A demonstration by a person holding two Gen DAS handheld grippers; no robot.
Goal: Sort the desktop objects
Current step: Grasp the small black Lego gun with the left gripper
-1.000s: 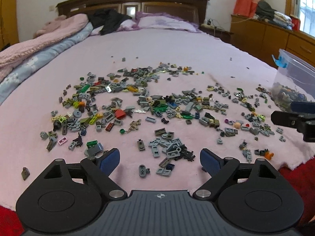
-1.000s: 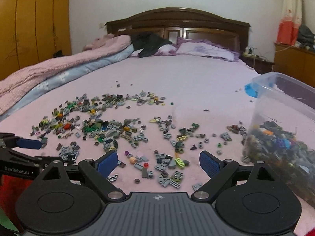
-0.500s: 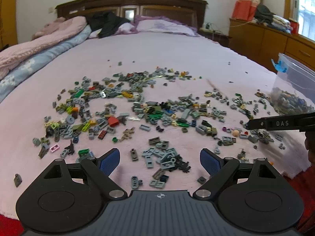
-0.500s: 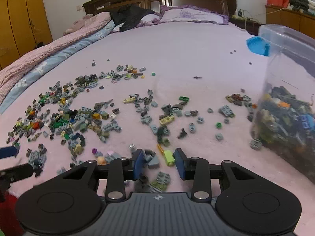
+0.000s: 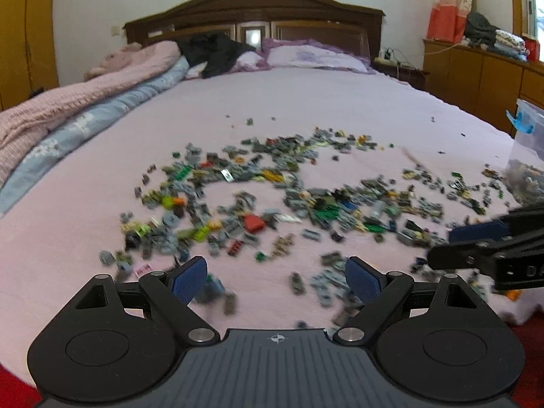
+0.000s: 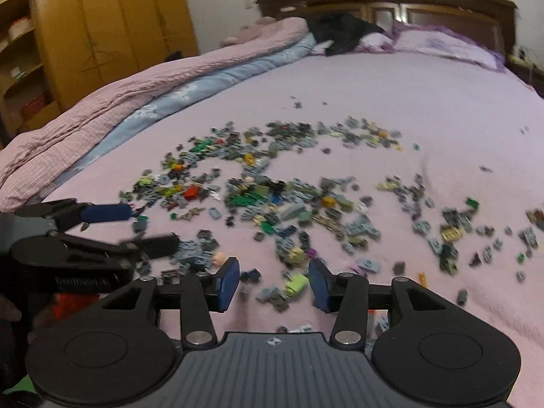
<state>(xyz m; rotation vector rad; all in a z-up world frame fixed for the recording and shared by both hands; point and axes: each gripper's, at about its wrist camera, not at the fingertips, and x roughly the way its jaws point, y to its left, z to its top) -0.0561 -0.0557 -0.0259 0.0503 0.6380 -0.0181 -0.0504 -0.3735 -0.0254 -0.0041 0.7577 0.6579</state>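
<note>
Several small toy building pieces (image 5: 306,204) in grey, green, yellow and red lie scattered on the pink bedsheet (image 5: 306,102). My left gripper (image 5: 275,272) hovers low over the near edge of the spread; its jaws are closing but stand wide, with loose grey pieces on the sheet between them. My right gripper (image 6: 273,280) is opening, and a lime-green piece (image 6: 295,284) with a few grey ones lies on the sheet between its blue pads, unpressed. Each gripper shows in the other's view: the right gripper (image 5: 476,241) at the right, the left gripper (image 6: 146,227) at the left.
A clear plastic bin (image 5: 528,156) partly filled with pieces stands at the bed's right edge. Folded pink and blue blankets (image 6: 136,102) run along the left side. Pillows and dark clothing (image 5: 221,51) lie by the wooden headboard. Wooden cabinets (image 5: 482,78) stand to the right.
My right gripper narrowed over the lime-green piece, then widened again and swung left, so the bin left its view. The left gripper's jaws drew in slightly. Both views are now blurred.
</note>
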